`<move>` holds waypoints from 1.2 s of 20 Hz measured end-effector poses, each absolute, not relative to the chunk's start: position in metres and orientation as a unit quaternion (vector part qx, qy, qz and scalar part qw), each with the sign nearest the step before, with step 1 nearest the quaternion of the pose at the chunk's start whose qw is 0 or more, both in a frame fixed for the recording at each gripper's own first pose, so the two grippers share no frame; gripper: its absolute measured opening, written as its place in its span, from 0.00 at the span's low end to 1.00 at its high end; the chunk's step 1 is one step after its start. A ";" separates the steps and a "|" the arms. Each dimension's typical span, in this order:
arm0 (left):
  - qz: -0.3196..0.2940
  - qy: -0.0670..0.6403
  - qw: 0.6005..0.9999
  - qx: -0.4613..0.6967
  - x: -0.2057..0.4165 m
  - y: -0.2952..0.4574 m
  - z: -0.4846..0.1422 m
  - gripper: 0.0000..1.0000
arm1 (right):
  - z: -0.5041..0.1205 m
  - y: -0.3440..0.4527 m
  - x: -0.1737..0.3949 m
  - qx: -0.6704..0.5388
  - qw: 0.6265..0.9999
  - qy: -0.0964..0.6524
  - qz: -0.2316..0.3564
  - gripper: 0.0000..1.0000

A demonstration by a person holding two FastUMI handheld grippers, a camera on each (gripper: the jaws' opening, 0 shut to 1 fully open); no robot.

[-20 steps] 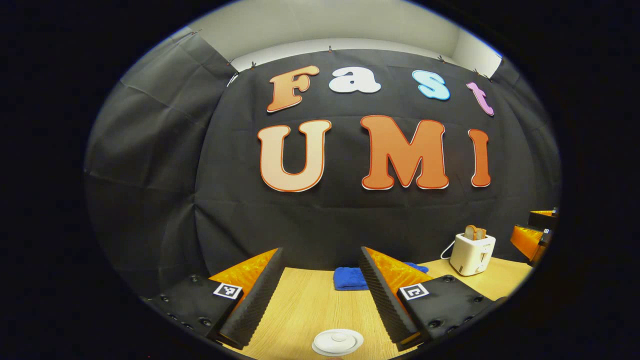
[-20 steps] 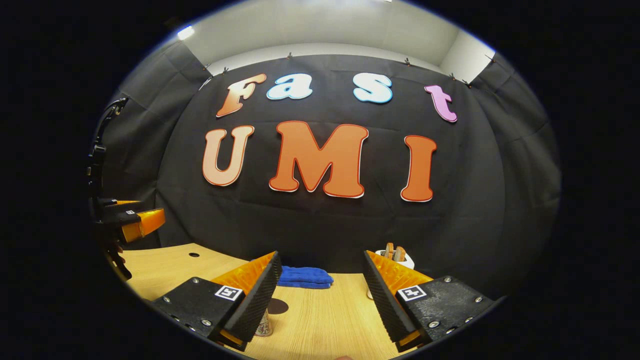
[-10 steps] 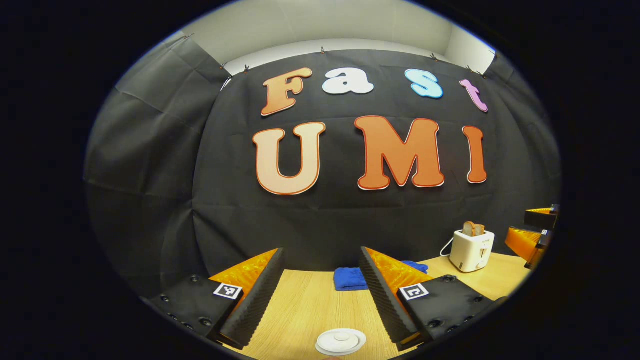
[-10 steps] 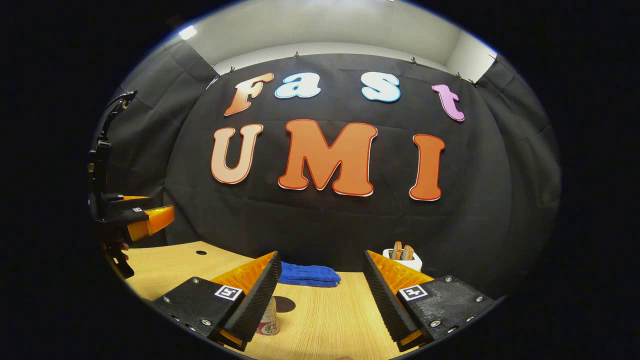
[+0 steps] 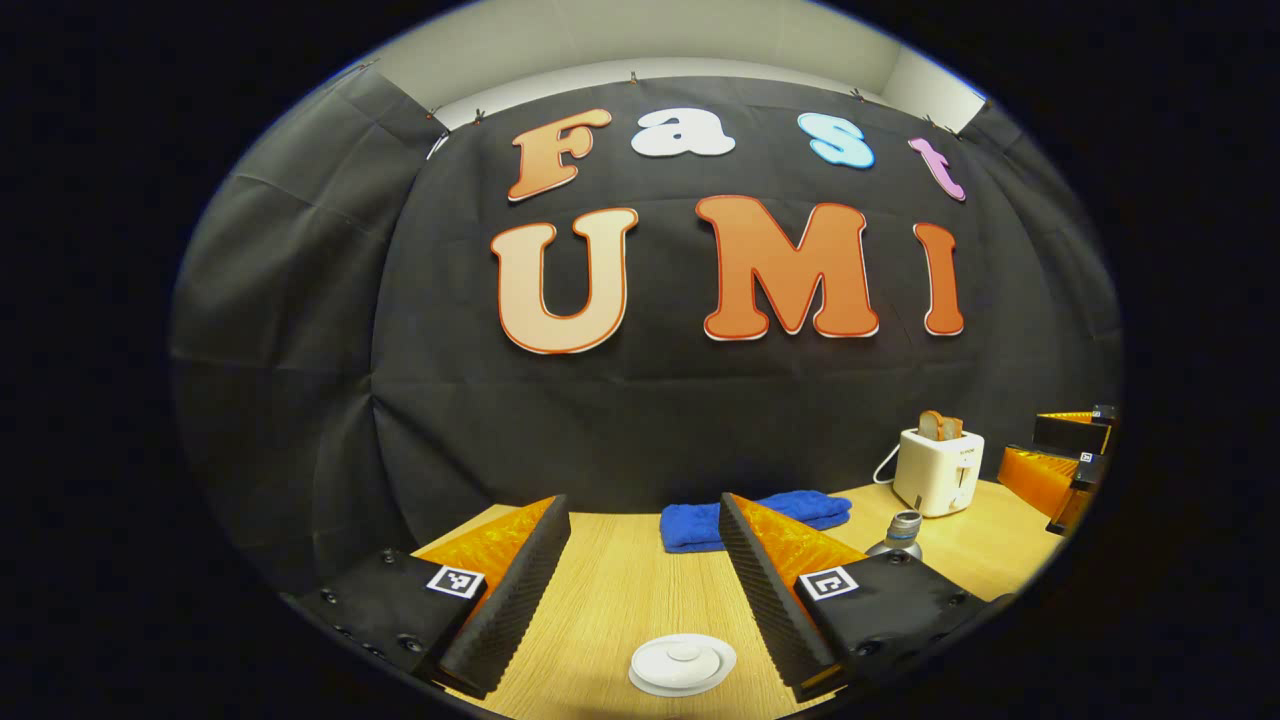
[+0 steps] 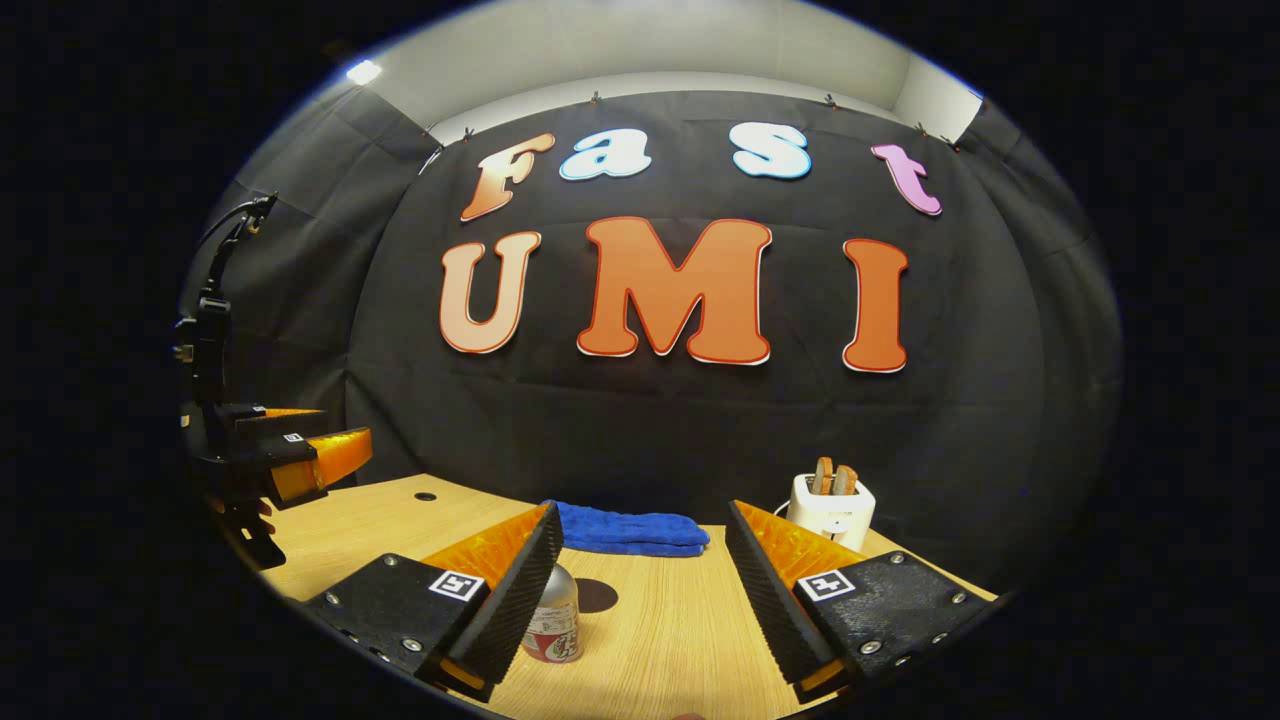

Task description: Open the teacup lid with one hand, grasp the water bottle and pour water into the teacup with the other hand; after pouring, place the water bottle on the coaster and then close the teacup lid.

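Both fingers of the left hand-held gripper are spread apart, gripping nothing, with the white teacup lid on the counter just ahead between them. The right hand-held gripper is likewise released; the water bottle stands upright beside its left finger, the dark coaster just beyond.
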State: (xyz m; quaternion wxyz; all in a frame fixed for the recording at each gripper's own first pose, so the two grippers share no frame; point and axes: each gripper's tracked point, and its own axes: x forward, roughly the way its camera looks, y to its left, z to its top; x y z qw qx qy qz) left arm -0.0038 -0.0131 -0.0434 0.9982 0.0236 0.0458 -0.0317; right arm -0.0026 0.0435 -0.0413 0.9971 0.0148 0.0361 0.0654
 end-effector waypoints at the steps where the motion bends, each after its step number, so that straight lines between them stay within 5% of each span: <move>1: -0.033 0.052 0.998 0.025 -0.004 -0.013 -0.050 1.00 | -0.048 0.049 -0.002 0.011 0.996 0.041 0.074 0.98; 24: -0.107 0.222 0.967 0.065 -0.012 -0.030 -0.200 1.00 | -0.161 0.122 0.007 -0.018 0.974 0.159 0.163 0.98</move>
